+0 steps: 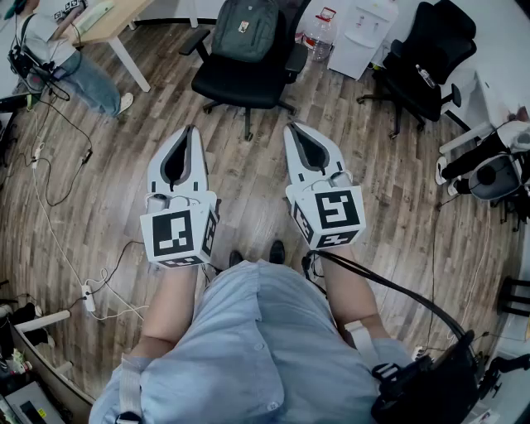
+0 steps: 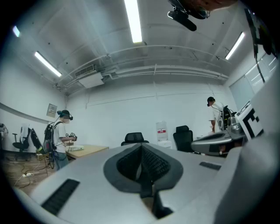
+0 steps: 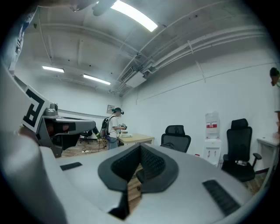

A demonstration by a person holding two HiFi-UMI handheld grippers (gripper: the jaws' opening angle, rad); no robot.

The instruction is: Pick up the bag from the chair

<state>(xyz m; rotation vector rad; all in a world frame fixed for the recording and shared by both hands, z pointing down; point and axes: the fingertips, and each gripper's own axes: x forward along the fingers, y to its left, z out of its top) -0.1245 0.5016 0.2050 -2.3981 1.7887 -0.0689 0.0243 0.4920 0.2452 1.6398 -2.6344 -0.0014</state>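
A grey-green backpack (image 1: 246, 29) leans upright against the back of a black office chair (image 1: 245, 84) at the top middle of the head view. Both grippers are held side by side over the wooden floor, short of the chair and pointing toward it. My left gripper (image 1: 191, 130) has its jaws together with nothing between them, and so does my right gripper (image 1: 291, 128). The left gripper view looks past the closed tips of the left gripper (image 2: 141, 146) to the chair's headrest (image 2: 134, 137). In the right gripper view the same chair (image 3: 176, 136) stands beyond the right gripper (image 3: 140, 146).
A water bottle (image 1: 321, 35) and a white water dispenser (image 1: 362, 33) stand right of the chair, with a second black chair (image 1: 426, 62) further right. A desk (image 1: 108, 21) and a person (image 1: 70, 62) are at the far left. Cables (image 1: 58, 232) and a power strip (image 1: 88, 296) lie on the floor at left.
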